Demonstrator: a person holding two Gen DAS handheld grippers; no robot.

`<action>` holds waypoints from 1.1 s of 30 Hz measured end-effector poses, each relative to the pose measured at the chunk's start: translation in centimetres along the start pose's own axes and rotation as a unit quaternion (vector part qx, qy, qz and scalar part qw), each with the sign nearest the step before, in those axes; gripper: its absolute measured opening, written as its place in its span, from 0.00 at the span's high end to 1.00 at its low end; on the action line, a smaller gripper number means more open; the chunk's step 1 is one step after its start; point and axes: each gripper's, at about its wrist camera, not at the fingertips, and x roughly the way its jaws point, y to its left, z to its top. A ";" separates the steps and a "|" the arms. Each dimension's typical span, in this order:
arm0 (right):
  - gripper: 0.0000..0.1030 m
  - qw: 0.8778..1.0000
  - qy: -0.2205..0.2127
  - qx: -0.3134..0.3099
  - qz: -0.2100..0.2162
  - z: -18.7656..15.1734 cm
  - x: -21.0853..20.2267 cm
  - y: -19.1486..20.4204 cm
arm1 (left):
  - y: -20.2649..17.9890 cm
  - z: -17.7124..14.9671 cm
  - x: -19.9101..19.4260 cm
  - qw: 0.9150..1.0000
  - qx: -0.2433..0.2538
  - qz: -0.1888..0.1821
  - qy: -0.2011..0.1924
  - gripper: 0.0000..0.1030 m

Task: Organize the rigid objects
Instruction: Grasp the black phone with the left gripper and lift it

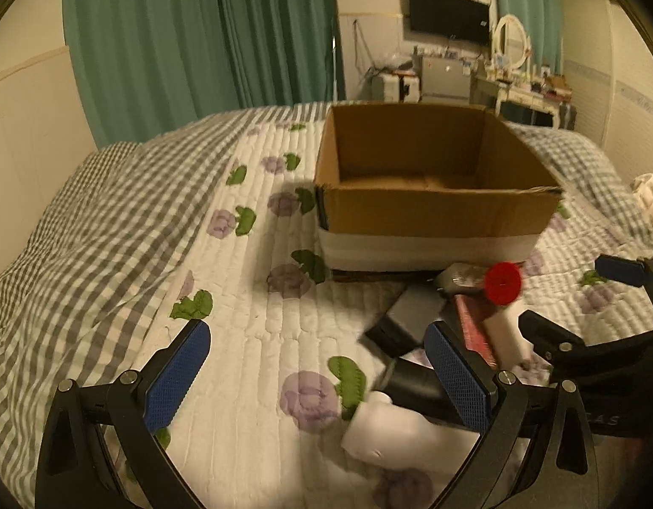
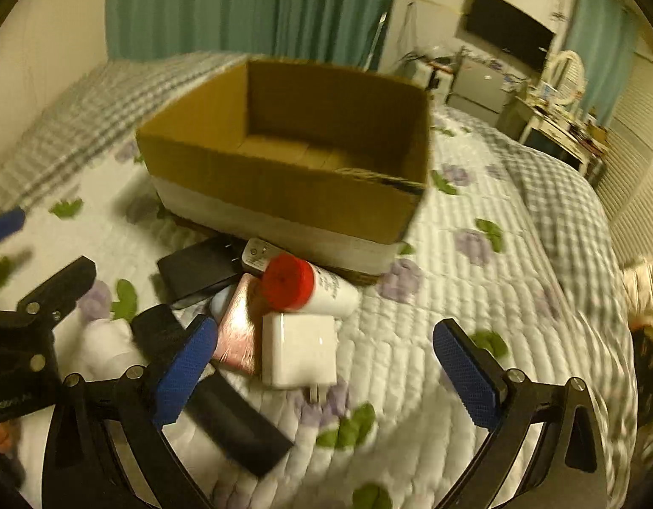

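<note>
On the quilted bed cover [image 1: 250, 339] in front of you sits an open cardboard box [image 1: 432, 208], and nothing shows inside it from either camera; a white band runs round its lower part. Just on your side of the box lies a small heap of hard things, crowded together and partly overlapping: a white bottle with a red cap [image 2: 309, 288] lying on its side with the cap towards you, a white charger block [image 2: 299, 350] flat just beside it with its prongs pointing your way, a pink glossy slab [image 2: 237, 331] tucked between the charger and your right claw's left finger, a flat black case [image 2: 199, 269] nearer the box, and a small grey plug [image 2: 258, 254] touching the box's near wall. A long black bar [image 2: 237, 424] lies closer to you, partly under that same finger. Your right claw [image 2: 326, 364] is spread wide with nothing between its blue pads [image 2: 466, 377]; the charger lies just ahead of the gap. Your left claw [image 1: 322, 377] is also spread wide and holds nothing; a white rounded bottle [image 1: 394, 428] lies on the quilt near its right finger. Both views are blurred, so the finer print on the bottle cannot be read
</note>
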 end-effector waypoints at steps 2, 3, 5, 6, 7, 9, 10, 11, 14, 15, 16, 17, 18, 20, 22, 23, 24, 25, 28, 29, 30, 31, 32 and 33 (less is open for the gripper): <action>0.06 1.000 0.014 -0.013 0.004 0.8 1.8 0.3 | 0.4 0.2 1.1 1.000 0.000 -0.002 0.010 0.00; 0.10 1.000 0.021 -0.016 0.007 1.0 2.5 0.4 | 0.4 0.3 1.6 1.000 0.002 -0.001 0.015 0.00; 0.21 0.999 0.038 -0.024 0.005 1.4 4.4 0.7 | 0.3 0.4 2.4 1.000 0.011 0.001 0.021 0.00; 0.31 0.999 0.043 -0.024 0.000 1.4 5.0 0.7 | 0.1 0.4 2.8 1.000 0.015 -0.002 0.026 0.01; 0.40 0.999 0.049 -0.021 0.004 1.4 5.6 0.5 | -0.1 0.5 3.2 0.999 0.019 -0.006 0.031 0.01; 0.60 0.998 0.055 -0.011 0.013 1.3 6.1 0.2 | -0.6 0.5 3.9 0.999 0.028 -0.017 0.041 0.01; 0.63 0.999 0.049 -0.007 0.012 1.2 5.8 0.0 | -1.0 0.5 4.2 0.998 0.036 -0.022 0.046 0.01; 0.65 0.999 0.039 -0.003 0.008 1.1 5.4 -0.3 | -1.5 0.7 4.6 0.997 0.043 -0.027 0.052 0.02; 0.67 1.000 0.012 0.023 0.017 0.8 4.3 -1.6 | -2.9 0.8 5.7 0.995 0.065 -0.036 0.073 0.03; 0.67 0.999 0.005 0.033 0.021 0.8 3.9 -2.2 | -3.3 0.9 6.1 0.994 0.070 -0.041 0.079 0.08; 0.67 0.999 -0.001 0.040 0.022 0.7 3.6 -2.6 | -3.6 0.9 6.5 0.993 0.075 -0.045 0.086 0.09; 0.67 0.999 -0.006 0.045 0.024 0.7 3.3 -2.9 | -3.9 1.0 6.9 0.991 0.078 -0.050 0.093 0.12; 0.67 0.998 -0.010 0.052 0.029 0.7 3.0 -3.5 | -4.2 1.0 7.4 0.990 0.080 -0.055 0.100 0.14; 0.67 0.997 -0.011 0.063 0.040 0.6 2.8 -4.1 | -4.6 1.0 8.0 0.988 0.079 -0.072 0.111 0.18; 0.67 0.997 -0.010 0.068 0.046 0.5 2.4 -4.5 | -5.4 0.9 8.7 0.986 0.091 -0.079 0.116 0.25; 0.67 0.996 -0.009 0.069 0.047 0.5 2.3 -4.7 | -5.8 0.8 8.9 0.985 0.102 -0.080 0.117 0.31; 0.67 0.996 -0.010 0.070 0.049 0.5 2.2 -4.6 | -6.2 0.7 9.0 0.984 0.112 -0.082 0.116 0.39; 0.67 0.996 -0.010 0.071 0.051 0.4 1.7 -4.4 | -6.5 0.6 9.0 0.982 0.118 -0.090 0.115 0.44; 0.67 0.996 -0.014 0.072 0.054 0.3 1.4 -4.2 | -6.8 0.7 8.8 0.982 0.124 -0.093 0.110 0.50; 0.67 0.996 -0.016 0.072 0.054 0.2 1.5 -4.0 | -6.8 0.6 8.6 0.982 0.126 -0.094 0.108 0.50; 0.67 0.996 -0.016 0.072 0.055 0.2 1.4 -4.0 | -6.7 0.6 8.2 0.982 0.124 -0.096 0.103 0.52; 0.68 0.996 -0.017 0.073 0.056 0.1 1.3 -4.0 | -6.9 0.5 7.5 0.983 0.123 -0.096 0.099 0.53; 0.68 0.995 -0.020 0.074 0.057 0.1 1.0 -4.0 | -6.8 0.6 6.8 0.984 0.123 -0.094 0.091 0.54; 0.68 0.995 -0.024 0.074 0.057 0.1 0.6 -4.0 | -6.8 0.7 6.0 0.985 0.122 -0.092 0.081 0.57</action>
